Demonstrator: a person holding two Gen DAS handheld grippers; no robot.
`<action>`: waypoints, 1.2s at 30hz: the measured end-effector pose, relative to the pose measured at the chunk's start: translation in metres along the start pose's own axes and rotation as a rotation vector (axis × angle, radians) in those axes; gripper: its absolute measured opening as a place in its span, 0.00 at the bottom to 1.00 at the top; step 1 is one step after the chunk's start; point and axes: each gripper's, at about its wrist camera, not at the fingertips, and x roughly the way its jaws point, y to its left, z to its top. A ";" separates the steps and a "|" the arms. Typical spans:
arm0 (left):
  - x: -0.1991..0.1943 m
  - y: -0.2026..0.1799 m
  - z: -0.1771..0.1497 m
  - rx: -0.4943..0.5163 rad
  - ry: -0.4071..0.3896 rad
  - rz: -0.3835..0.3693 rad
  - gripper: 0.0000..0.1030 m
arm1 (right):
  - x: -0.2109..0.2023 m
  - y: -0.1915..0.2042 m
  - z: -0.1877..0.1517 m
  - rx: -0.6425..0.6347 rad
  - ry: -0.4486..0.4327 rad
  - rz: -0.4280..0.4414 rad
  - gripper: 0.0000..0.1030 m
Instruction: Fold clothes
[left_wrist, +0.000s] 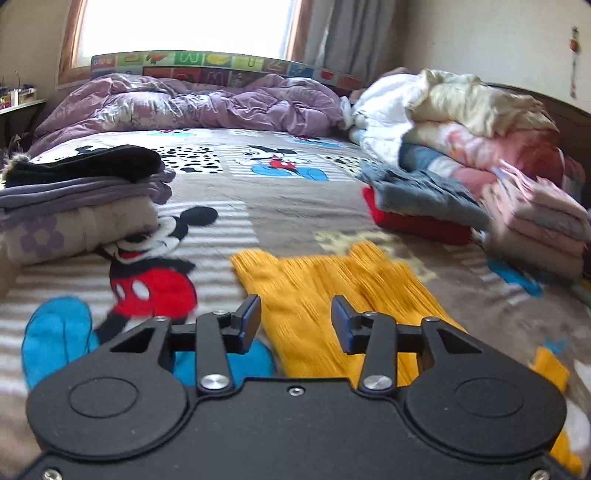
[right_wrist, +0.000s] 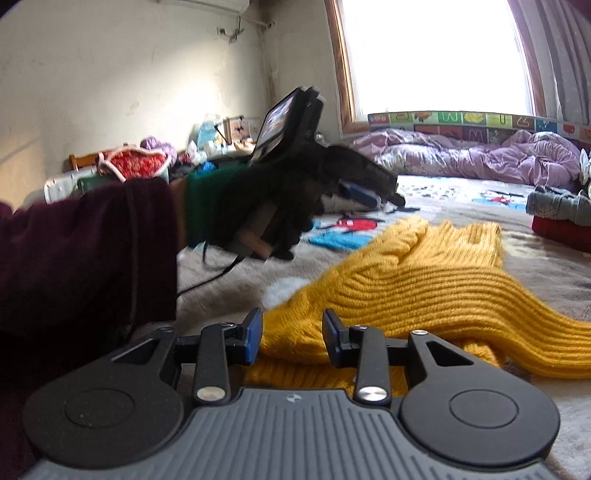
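Note:
A yellow ribbed knit sweater (left_wrist: 332, 295) lies on the cartoon-print bedspread (left_wrist: 229, 221). In the left wrist view my left gripper (left_wrist: 295, 319) hovers above the sweater's near-left part, open, with nothing held. The right wrist view shows that same left gripper (right_wrist: 369, 195) in a black-gloved hand, raised over the bed to the left of the sweater (right_wrist: 424, 288). My right gripper (right_wrist: 293, 338) sits low at the sweater's near edge. A thick fold of the yellow knit fills the gap between its blue pads, so it is shut on it.
A stack of folded clothes (left_wrist: 74, 206) sits at the left. Red and grey folded clothes (left_wrist: 417, 210) and pink ones (left_wrist: 535, 229) sit at the right below a pile of blankets (left_wrist: 461, 122). A purple duvet (left_wrist: 207, 107) lies at the back. A dark sleeve (right_wrist: 85, 258) fills the right view's left side.

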 end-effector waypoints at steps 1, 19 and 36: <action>-0.008 -0.004 -0.005 0.008 0.004 -0.005 0.38 | -0.004 0.000 0.001 0.004 -0.012 0.002 0.36; -0.125 -0.067 -0.102 0.084 0.063 -0.055 0.34 | -0.061 -0.144 -0.047 0.933 -0.194 -0.331 0.37; -0.138 -0.102 -0.143 0.464 0.045 -0.111 0.41 | -0.048 -0.177 -0.063 1.135 -0.237 -0.355 0.34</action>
